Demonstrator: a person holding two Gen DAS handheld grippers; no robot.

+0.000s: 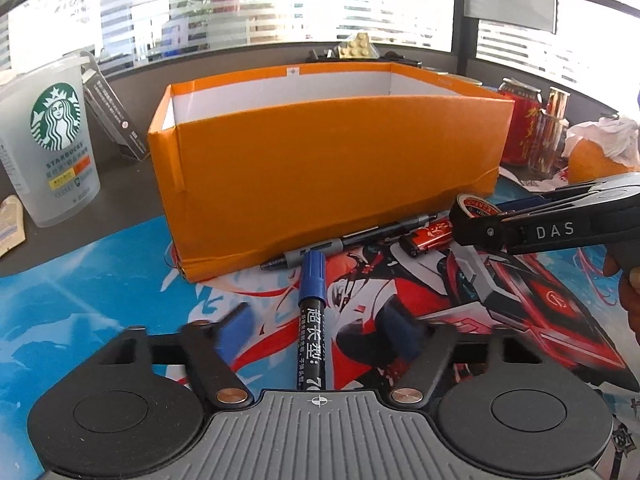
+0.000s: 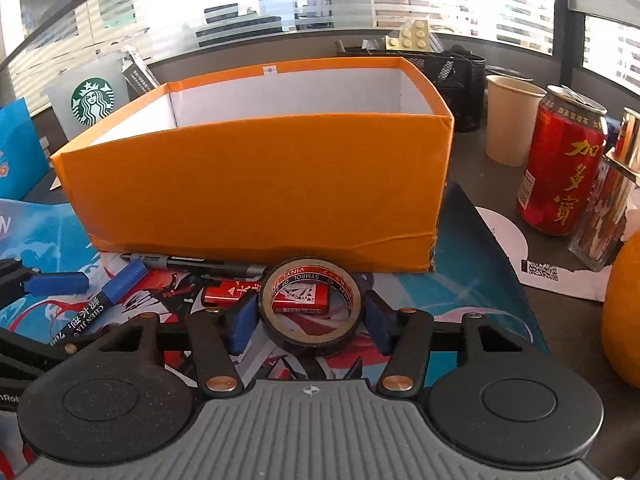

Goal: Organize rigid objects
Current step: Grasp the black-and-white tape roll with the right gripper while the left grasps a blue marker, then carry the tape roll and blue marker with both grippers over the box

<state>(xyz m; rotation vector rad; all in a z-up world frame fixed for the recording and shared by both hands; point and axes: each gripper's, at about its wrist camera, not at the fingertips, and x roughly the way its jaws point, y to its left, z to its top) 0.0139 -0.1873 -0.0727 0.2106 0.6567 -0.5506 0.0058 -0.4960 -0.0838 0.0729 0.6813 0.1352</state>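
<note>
An open orange box [image 1: 328,168] with a white inside stands on the printed mat; it also shows in the right wrist view [image 2: 256,184]. My left gripper [image 1: 316,332] is open, its blue pads either side of a blue-capped black marker [image 1: 311,320] lying on the mat. My right gripper [image 2: 310,316] is shut on a black roll of vinyl tape [image 2: 310,304], also seen in the left wrist view [image 1: 474,210]. A grey pen [image 1: 352,242] and a red lighter [image 1: 428,238] lie against the box front.
A Starbucks cup [image 1: 52,144] stands left of the box. A red drink can [image 2: 560,168], a glass bottle [image 2: 608,200], a paper cup [image 2: 512,120] and an orange [image 2: 624,312] stand to the right. A black mesh organiser [image 2: 448,76] is behind the box.
</note>
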